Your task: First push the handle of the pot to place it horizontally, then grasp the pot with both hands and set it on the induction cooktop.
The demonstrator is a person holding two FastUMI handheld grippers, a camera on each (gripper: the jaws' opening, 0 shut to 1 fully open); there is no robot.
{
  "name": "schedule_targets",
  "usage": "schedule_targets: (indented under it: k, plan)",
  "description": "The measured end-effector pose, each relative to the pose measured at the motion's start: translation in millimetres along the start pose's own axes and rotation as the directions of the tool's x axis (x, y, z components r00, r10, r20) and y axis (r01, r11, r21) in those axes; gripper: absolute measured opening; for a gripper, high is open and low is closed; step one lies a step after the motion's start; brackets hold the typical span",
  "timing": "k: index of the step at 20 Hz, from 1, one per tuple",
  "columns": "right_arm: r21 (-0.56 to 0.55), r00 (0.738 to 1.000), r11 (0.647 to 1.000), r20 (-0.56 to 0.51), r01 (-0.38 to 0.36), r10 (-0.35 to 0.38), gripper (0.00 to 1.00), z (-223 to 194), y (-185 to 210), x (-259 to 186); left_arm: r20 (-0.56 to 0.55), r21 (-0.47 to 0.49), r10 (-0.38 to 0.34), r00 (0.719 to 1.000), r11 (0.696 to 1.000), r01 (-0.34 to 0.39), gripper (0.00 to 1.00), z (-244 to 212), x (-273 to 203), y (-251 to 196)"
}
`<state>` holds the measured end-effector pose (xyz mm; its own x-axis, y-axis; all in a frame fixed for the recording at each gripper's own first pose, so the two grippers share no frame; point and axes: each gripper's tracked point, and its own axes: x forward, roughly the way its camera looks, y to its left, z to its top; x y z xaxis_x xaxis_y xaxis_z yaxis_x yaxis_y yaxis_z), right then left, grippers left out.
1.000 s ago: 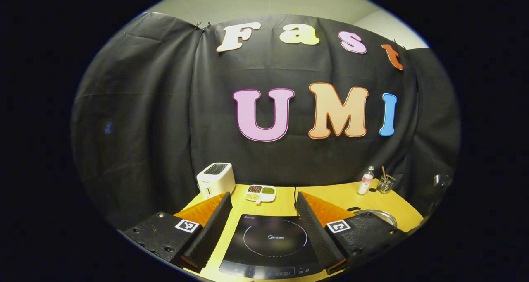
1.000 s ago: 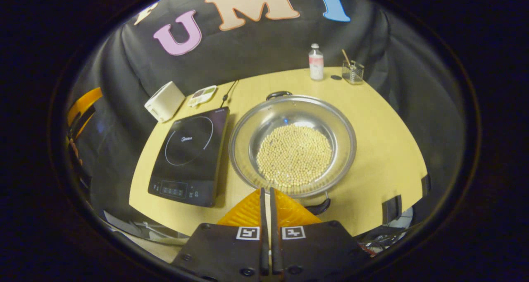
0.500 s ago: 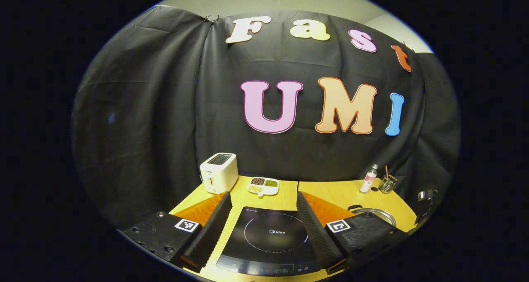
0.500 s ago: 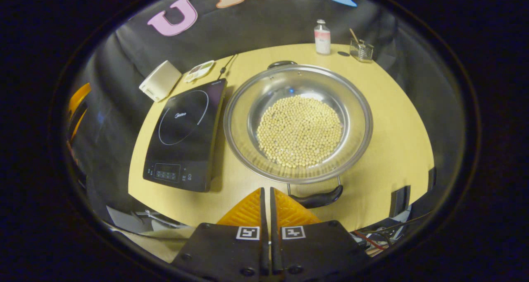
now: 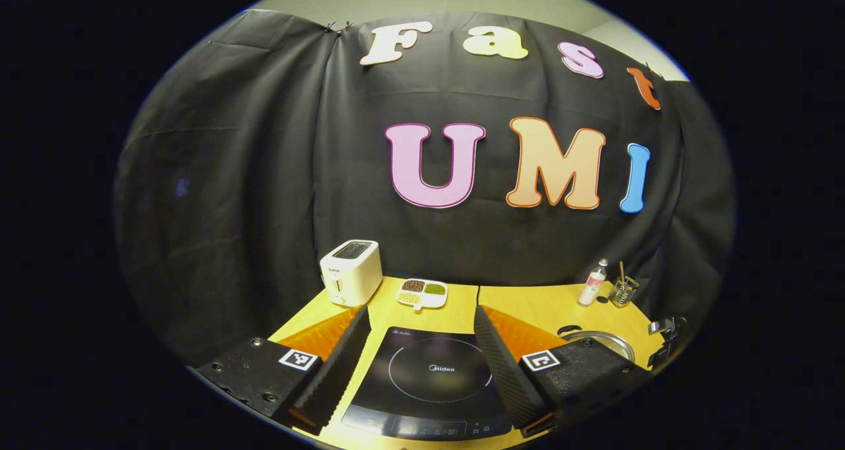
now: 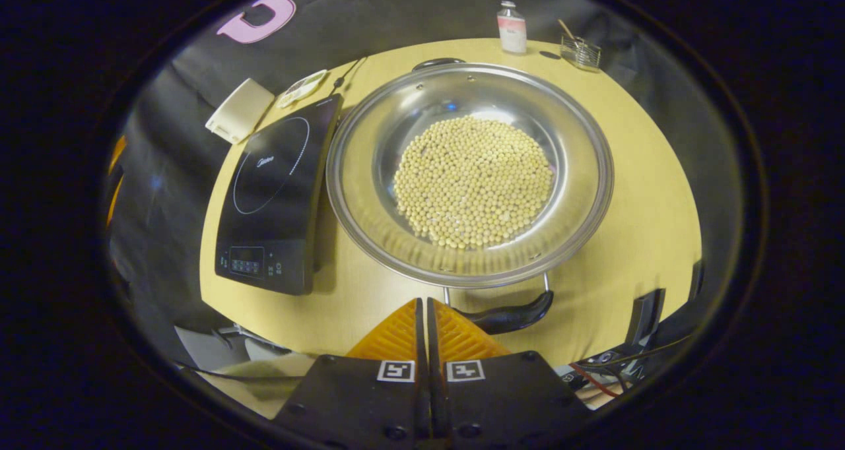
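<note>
In the left gripper view most of the pot (image 5: 604, 342) is lying hidden behind the left gripper (image 5: 422, 334), with just a sliver of rim and one dark handle showing on the wooden table (image 5: 528, 301). The left gripper's two fingers are standing spread wide apart, framing the induction cooktop (image 5: 429, 384) between them and gripping nothing.

The right gripper view is giving the whole pot (image 6: 470, 173): one steel pot sitting on the table (image 6: 647, 192) just beside the one induction cooktop (image 6: 274, 192), holding a bed of pale beans (image 6: 474, 181). Two handles are showing, the near handle (image 6: 505, 318) close to the right gripper (image 6: 422, 318) and the far handle (image 6: 438, 62) partly cut off by the rim. The right gripper's fingers are pressed together with nothing between them; whether they are touching the near handle is hard to tell.

Farther back are standing one white toaster (image 5: 350, 271), one divided snack dish (image 5: 422, 293), one small bottle (image 6: 511, 28) and one glass holder (image 6: 581, 51) whose contents are too small to make out
</note>
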<state>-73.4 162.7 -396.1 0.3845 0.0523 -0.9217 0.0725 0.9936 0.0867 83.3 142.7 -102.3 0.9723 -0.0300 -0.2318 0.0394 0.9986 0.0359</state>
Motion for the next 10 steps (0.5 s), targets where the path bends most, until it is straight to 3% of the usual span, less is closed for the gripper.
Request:
schedule_targets:
  k: [3, 10]
  plan:
    - [0.003, 1.000, 1.000, -0.009, 0.011, -0.011, 0.03, 1.5, -10.9, 1.0, 0.001, 0.006, 0.004, 1.000, 1.000, -0.004, 0.93, 1.0, 0.7, -7.2]
    - [0.067, 0.997, 0.995, -0.019, 0.070, -0.069, 0.03, 7.0, -54.8, -5.1, -0.017, 0.002, 0.005, 1.000, 1.000, -0.005, 0.97, -4.2, 2.8, -30.7]
